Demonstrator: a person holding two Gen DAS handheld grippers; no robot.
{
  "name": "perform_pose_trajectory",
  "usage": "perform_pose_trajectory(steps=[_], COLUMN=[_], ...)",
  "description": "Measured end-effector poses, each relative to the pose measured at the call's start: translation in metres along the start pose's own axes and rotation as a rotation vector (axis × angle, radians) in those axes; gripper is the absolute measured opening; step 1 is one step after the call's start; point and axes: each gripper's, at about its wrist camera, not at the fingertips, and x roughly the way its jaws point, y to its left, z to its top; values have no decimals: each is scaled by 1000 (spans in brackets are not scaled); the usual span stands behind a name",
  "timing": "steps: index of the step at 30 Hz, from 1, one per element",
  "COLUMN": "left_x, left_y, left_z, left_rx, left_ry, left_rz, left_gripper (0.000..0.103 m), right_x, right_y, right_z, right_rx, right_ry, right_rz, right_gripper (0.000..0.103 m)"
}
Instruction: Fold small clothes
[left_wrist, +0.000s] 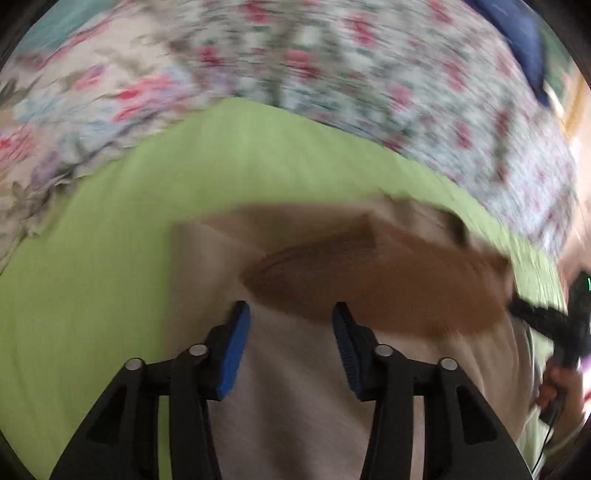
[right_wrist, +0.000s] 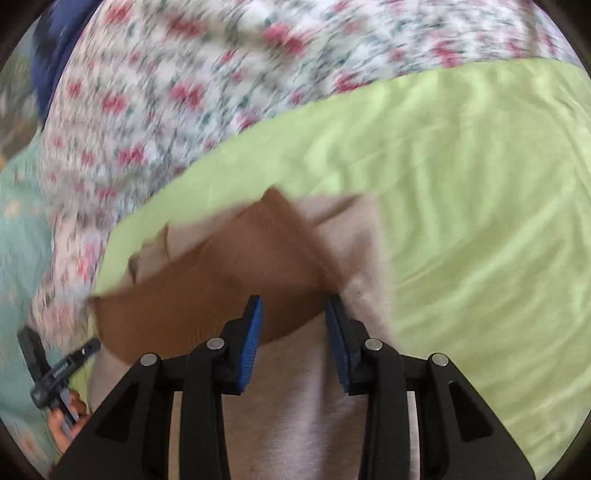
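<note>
A small pale pink-beige garment (left_wrist: 295, 387) with a brown part (left_wrist: 369, 280) folded across it lies on a lime green sheet (left_wrist: 92, 258). My left gripper (left_wrist: 290, 306) hovers over the pale cloth, open, its blue pads apart with nothing pinched. The right wrist view shows the same garment (right_wrist: 295, 406) and brown flap (right_wrist: 229, 280). My right gripper (right_wrist: 294, 299) is open just short of the flap's edge, and the pads do not press on the cloth. Each view catches the other gripper, blurred, at its edge: the right gripper (left_wrist: 546, 317) and the left gripper (right_wrist: 55, 373).
A floral quilt (left_wrist: 332, 66) is bunched behind the green sheet (right_wrist: 480, 184). A dark blue item (left_wrist: 524, 44) sits at the far corner. Teal fabric (right_wrist: 18, 258) lies to the left in the right wrist view. A hand (left_wrist: 554, 384) holds the other gripper's handle.
</note>
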Motion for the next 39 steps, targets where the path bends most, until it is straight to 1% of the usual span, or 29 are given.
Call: perform_pose_trajectory(steps=[1, 2, 4, 5, 8, 12, 13, 15, 17, 19, 21, 23, 28, 29, 31, 33, 37, 39], left_x=[-3, -11, -28, -36, -68, -110, -118, -128, -134, -135, -130, -125, -116, -114, -111, -106, -96, -89], left_y=[9, 16, 21, 21, 14, 1, -2, -6, -10, -12, -11, -10, -9, -8, -7, -6, 2, 9], left_z=[5, 5, -4, -10, -49, -105, -119, -145, -169, -184, -197, -204, -209, -208, -203, -197, -186, -176], left_rx=[-38, -63, -78, -79, -61, -67, -73, -89, -95, -108, -151, -195, -255, -270, -288, -300, -327, -352], left_ry=[-12, -32, -53, -61, -73, -77, -73, -54, -25, 0, 32, 50, 46, 38, 24, 7, -18, -45], left_rz=[17, 27, -4, -18, -64, -136, -149, -180, -199, -212, -235, -253, -267, -271, -279, -267, -247, -249], left_gripper=[44, 44, 46, 47, 50, 56, 60, 64, 65, 66, 66, 66, 69, 70, 75, 78, 78, 79], right_x=[-10, -17, -30, -36, -55, -77, -81, -88, -94, -97, -97, -97, -100, -100, -100, -99, -98, -97], right_y=[5, 9, 20, 24, 31, 35, 33, 32, 31, 32, 34, 35, 38, 38, 39, 39, 40, 41], right_z=[-5, -11, -30, -39, -72, -116, -124, -141, -158, -170, -179, -184, -192, -192, -192, -191, -189, -188], right_rx=[-17, -35, -72, -83, -101, -93, -87, -71, -48, -47, -49, -50, -61, -61, -59, -61, -64, -64], right_ry=[-8, -9, -3, 6, 23, 24, 26, 31, 48, 66, 85, 97, 111, 111, 110, 108, 110, 112], right_rz=[27, 39, 68, 83, 115, 149, 153, 159, 179, 181, 190, 189, 196, 197, 201, 199, 207, 211], right_gripper=[40, 45, 49, 49, 50, 50, 50, 50, 50, 50, 50, 51, 51, 51, 51, 51, 51, 51])
